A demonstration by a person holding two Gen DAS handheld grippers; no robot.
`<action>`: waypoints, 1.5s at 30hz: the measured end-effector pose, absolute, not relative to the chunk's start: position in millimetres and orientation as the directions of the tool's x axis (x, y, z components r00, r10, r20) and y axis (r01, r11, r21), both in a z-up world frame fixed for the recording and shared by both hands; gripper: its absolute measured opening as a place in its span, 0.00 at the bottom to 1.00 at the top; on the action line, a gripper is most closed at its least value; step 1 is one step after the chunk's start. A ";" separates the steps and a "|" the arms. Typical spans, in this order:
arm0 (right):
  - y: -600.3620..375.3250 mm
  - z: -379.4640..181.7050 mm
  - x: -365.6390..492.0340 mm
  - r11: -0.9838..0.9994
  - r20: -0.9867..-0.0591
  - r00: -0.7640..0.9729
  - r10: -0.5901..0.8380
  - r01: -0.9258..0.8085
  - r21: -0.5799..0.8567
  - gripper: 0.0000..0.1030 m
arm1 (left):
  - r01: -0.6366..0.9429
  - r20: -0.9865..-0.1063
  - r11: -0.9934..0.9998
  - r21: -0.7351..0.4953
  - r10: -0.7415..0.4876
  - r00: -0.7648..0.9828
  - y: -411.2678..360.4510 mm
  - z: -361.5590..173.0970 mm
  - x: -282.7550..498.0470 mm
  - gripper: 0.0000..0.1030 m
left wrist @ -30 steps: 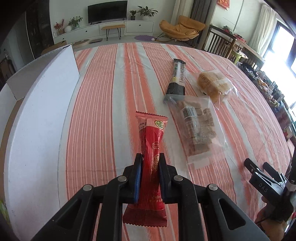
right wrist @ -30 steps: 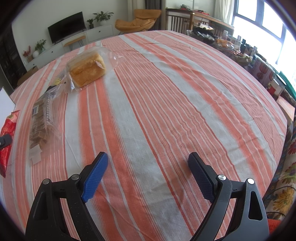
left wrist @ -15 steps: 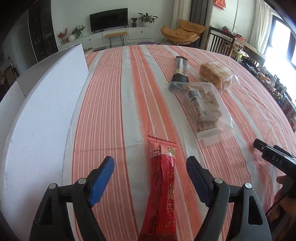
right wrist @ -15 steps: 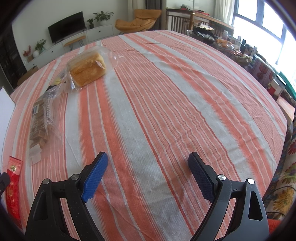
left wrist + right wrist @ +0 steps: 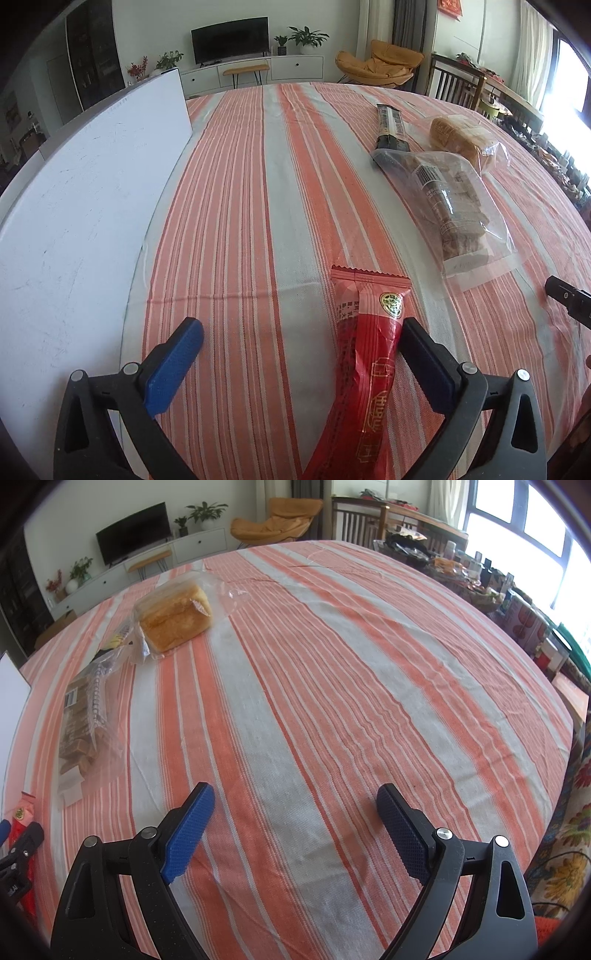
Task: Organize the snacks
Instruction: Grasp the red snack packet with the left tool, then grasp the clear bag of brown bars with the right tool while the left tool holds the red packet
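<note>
The left tongs stand wide apart over the striped worktop, gripping nothing. A red snack packet lies flat on the cloth between the two pads, close against the right-hand one and well clear of the left-hand one. The right tongs are likewise spread apart with only bare cloth between them. To the left, a white box wall stands along the worktop's edge. Further out to the right lies a clear bag of brown biscuits, with its far end resting on a dark narrow snack packet. Just beside these sits a bagged loaf of bread. In the right wrist view the bread lies beyond the biscuit bag, far left of the tongs.
</note>
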State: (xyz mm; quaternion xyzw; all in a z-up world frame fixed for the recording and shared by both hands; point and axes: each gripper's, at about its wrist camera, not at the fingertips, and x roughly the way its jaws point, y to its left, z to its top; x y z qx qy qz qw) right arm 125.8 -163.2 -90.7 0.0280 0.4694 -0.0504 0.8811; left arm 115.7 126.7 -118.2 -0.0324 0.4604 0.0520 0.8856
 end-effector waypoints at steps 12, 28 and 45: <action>-163.1 -90.8 125.9 0.993 -0.830 0.554 -0.063 0.115 0.002 0.90 | -0.124 -0.817 0.992 -0.010 0.063 0.574 125.9 -118.5 114.1 1.00; -162.7 -90.6 126.5 0.993 -0.830 0.554 -0.063 0.115 0.001 0.90 | -0.124 -0.817 0.992 -0.010 0.063 0.574 126.0 -118.6 114.2 1.00; -103.3 -30.6 143.3 0.969 -0.731 0.640 0.236 -0.212 0.127 0.88 | -0.124 -0.816 0.992 -0.010 0.063 0.574 126.0 -118.7 114.2 1.00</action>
